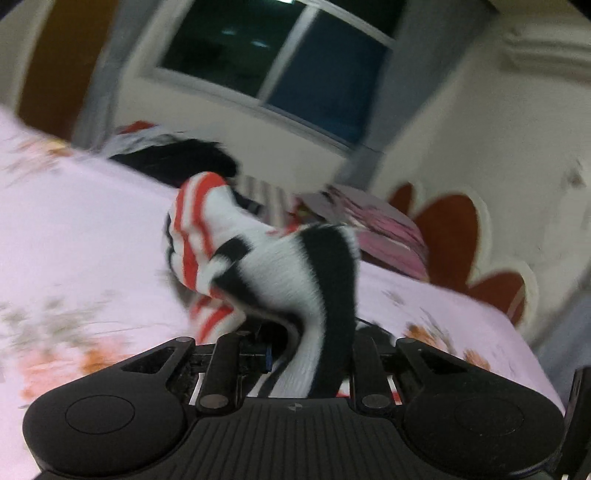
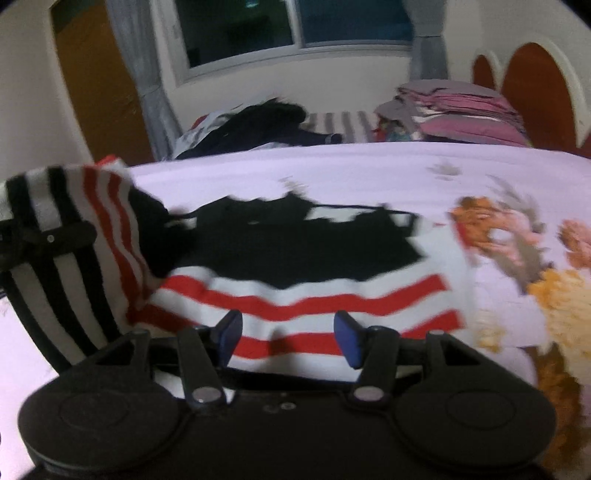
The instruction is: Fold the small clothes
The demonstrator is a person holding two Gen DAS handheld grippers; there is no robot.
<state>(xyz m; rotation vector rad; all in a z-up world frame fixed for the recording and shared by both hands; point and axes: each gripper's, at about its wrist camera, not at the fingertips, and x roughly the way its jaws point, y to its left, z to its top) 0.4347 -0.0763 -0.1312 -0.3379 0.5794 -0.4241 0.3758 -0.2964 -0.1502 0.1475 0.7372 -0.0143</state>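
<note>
Pale pink bedsheet [image 2: 332,173] printed with orange and grey flowers covers a bed that fills both views. Behind the bed is a white wall with a dark window [image 2: 295,33], grey curtains, and a brown door to the left. At the far edge of the bed lie a heap of dark clothes [image 2: 258,125] and a stack of folded pink and grey laundry [image 2: 461,110]. A red and white scalloped headboard [image 2: 528,85] stands on the right.

A small striped garment [image 2: 295,288], white with red and black stripes and a large black patch, lies spread across the sheet in the right wrist view. Its left end is lifted off the bed and bunched.

The left gripper [image 1: 314,354] has its jaws pressed nearly together, pinching a fold of the garment's black and white striped edge. In the left wrist view the cloth rises from the jaws and hangs in a blurred twist above the sheet. In the right wrist view the same gripper shows at the left edge, clamped on the raised end.

The right gripper [image 2: 291,339] hovers just over the near edge of the garment. Its blue-padded jaws are spread, one on each side of the red and white stripes, and the pads do not press on the cloth.
</note>
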